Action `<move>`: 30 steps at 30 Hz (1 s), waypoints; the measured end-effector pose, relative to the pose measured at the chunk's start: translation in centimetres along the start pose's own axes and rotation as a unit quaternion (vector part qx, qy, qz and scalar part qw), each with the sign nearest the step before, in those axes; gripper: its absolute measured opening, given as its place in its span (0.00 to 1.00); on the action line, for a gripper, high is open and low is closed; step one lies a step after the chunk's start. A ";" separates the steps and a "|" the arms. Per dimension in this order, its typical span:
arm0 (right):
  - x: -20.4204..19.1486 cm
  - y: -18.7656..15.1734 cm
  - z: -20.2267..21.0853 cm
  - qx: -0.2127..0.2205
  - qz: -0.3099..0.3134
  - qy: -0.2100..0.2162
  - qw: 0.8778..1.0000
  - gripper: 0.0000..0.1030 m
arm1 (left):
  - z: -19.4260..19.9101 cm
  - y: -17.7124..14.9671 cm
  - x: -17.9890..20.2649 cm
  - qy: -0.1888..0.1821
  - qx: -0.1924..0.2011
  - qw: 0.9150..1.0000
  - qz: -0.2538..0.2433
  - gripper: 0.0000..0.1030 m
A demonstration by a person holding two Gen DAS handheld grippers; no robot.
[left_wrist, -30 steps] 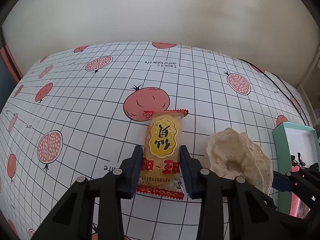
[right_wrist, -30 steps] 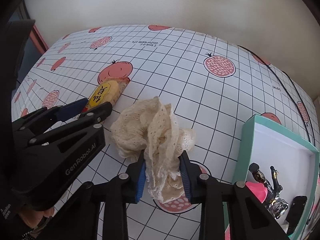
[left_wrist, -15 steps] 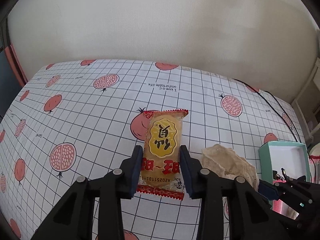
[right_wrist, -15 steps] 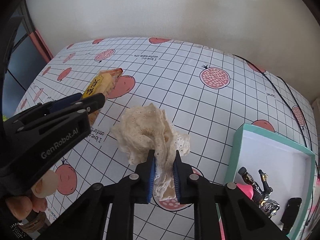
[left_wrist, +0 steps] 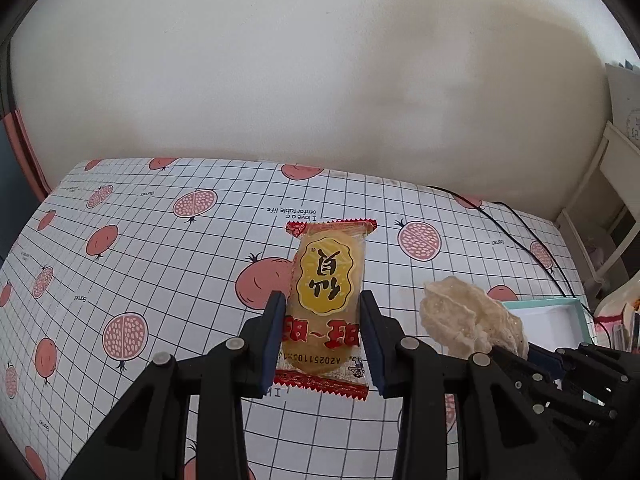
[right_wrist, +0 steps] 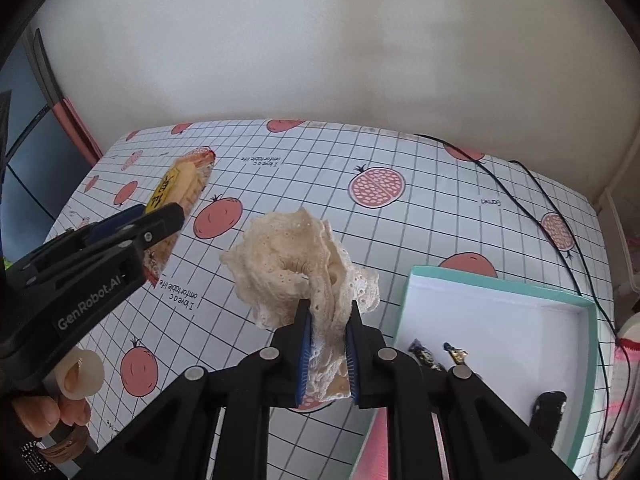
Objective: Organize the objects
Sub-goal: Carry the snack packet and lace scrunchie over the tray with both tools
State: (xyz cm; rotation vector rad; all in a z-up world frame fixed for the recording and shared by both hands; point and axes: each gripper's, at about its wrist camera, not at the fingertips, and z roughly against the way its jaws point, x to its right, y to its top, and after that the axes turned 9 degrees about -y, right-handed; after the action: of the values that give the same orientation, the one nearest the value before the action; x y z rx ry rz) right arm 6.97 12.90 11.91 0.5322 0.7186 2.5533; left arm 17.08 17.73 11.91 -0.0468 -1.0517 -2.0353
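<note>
My left gripper (left_wrist: 323, 334) is shut on a yellow snack packet (left_wrist: 326, 292) with red crimped ends, held up above the table. From the right wrist view the same packet (right_wrist: 180, 188) sticks out of the left gripper (right_wrist: 160, 220) at the left. My right gripper (right_wrist: 328, 344) is shut on a cream lace scrunchie (right_wrist: 292, 268), also lifted off the table. That scrunchie (left_wrist: 468, 320) shows at the right of the left wrist view. A teal box (right_wrist: 496, 292) with a white inside lies at the right.
The table wears a white grid cloth with pomegranate prints (right_wrist: 376, 186). A black cable (right_wrist: 560, 208) runs along its right side. Small dark trinkets (right_wrist: 424, 354) and a black item (right_wrist: 548, 412) lie in the box. A person's hand (right_wrist: 60, 392) holds the left gripper. A wall stands behind.
Both grippers have risen from the table, carrying the snack packet and the scrunchie. The right jaws closed tighter on the lace. The table now looks farther below.
</note>
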 end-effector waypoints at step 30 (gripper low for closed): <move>16.1 -3.3 2.1 -0.024 -0.115 -0.083 0.990 0.16 | -1.2 -2.0 17.6 -0.154 -0.052 0.977 -0.137 0.37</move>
State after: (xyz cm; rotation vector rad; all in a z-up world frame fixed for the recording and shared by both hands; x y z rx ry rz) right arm -4.50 24.33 15.64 0.6004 0.6195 2.2766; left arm 4.44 6.05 16.45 -0.2937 -1.1917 -2.3863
